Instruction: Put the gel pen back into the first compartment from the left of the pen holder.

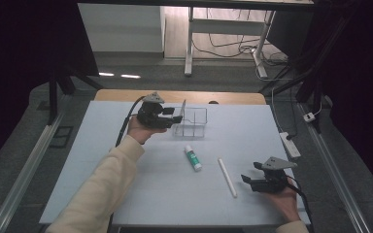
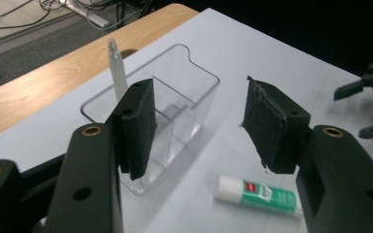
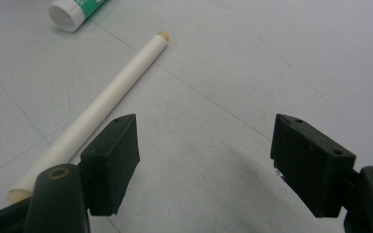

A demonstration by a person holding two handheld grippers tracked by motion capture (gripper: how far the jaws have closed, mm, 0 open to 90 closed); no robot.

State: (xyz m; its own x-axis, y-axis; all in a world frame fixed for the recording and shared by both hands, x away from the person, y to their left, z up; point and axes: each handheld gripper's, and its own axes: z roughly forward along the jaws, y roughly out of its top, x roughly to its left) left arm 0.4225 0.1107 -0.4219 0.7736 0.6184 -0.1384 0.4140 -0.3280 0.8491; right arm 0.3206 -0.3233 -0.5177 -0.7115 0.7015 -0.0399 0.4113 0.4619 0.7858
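Nearest to us, the right claw (image 1: 250,173) rests low over the tabletop (image 1: 126,184) with its jaws spread and nothing between them. The white stick (image 3: 104,97) lies flat just off its left jaw, pointing away toward the glue stick (image 1: 193,158). If we close from here we judge the jaws would catch air, or the left pad would nudge the white stick and set it rolling, since it is round and lies free on a smooth surface. It would roll toward the glue stick, which lies near and is also round, so one bump could shift both.

Farther off, the left claw (image 1: 177,116) stands spread at the clear organizer (image 2: 175,111), holding nothing. A thin pale pen (image 2: 117,73) stands upright in the compartment behind its left pad (image 2: 138,128). The risk here is the pull-back: in the left gripper view that pad sits close against the organizer's wall, though we cannot tell whether they touch. A sideways drag could tip the light plastic organizer or slide it toward the wooden edge (image 1: 126,95) beyond, and the pen would topple out.
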